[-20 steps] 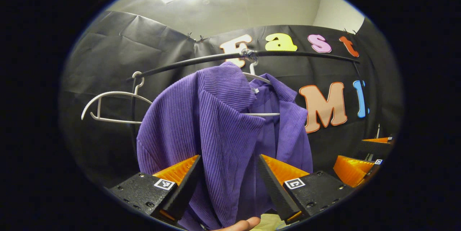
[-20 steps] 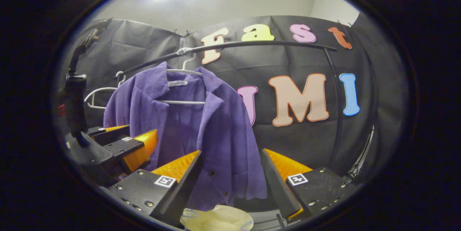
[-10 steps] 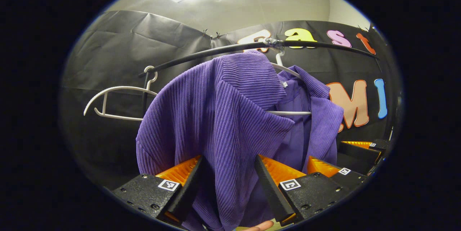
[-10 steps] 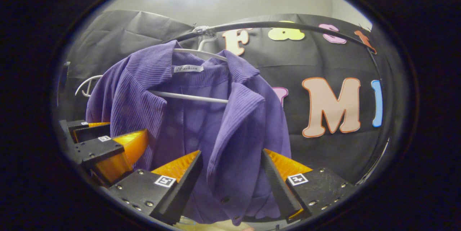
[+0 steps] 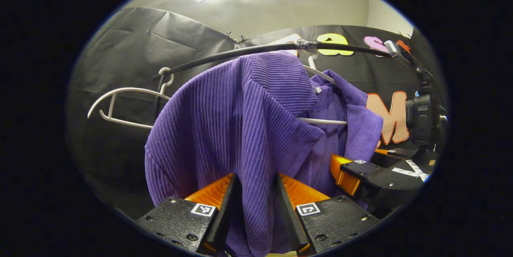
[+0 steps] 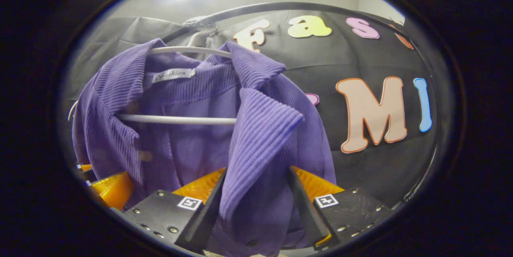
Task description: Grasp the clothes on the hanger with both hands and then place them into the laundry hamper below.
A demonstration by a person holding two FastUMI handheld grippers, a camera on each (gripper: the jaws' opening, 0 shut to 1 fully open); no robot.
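Observation:
A purple ribbed jacket (image 5: 224, 120) hangs on a white hanger (image 5: 324, 121) from a black rail (image 5: 224, 53). In the left gripper view my left gripper (image 5: 256, 181) has its fingers drawn in on a fold of the jacket's front panel, and the cloth fills the gap between them. The right gripper (image 5: 352, 168) sits at the jacket's other side. In the right gripper view the jacket (image 6: 180, 148) is very close, its collar spread over the hanger bar (image 6: 180, 120). My right gripper (image 6: 256, 173) is open with the lapel hanging between its fingers.
An empty white hanger (image 5: 120, 90) hangs on the same rail, left of the jacket. The rail (image 6: 280, 6) curves overhead in the right gripper view. The black cloth wall stands right behind the jacket.
Both grippers have moved in closer to the jacket. The left gripper's fingers have narrowed onto the front fold. The right gripper's fingers keep their spread, now around the lapel.

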